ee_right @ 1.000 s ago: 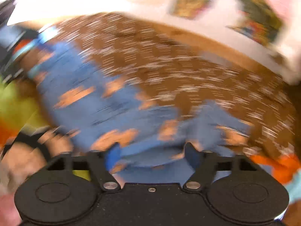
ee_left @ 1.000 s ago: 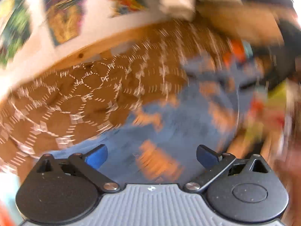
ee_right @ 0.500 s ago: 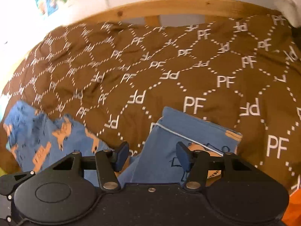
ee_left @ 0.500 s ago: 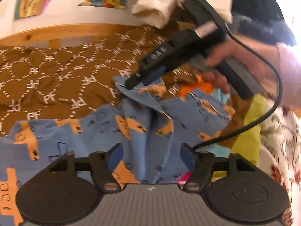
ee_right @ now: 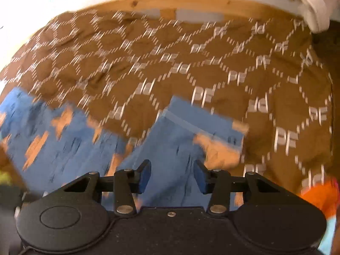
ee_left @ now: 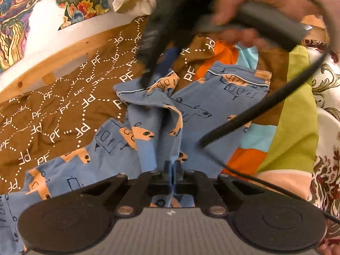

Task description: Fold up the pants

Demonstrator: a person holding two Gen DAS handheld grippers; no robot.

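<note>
Pinching one pants [ee_left: 197, 106]: one of two hand-held grippers [ee_left: 172, 171].

The pants [ee_left: 204, 110] were soft matt blue cloth, creased, with white piping at the hems. The bedspread [ee_left: 63, 97] under them was matt brown cloth, lightly rumpled. The bed frame [ee_right: 148, 2] was smooth pale wood. The left gripper [ee_left: 172, 170] looked matt black plastic, ribbed grey behind, with shiny metal rivets.
</note>
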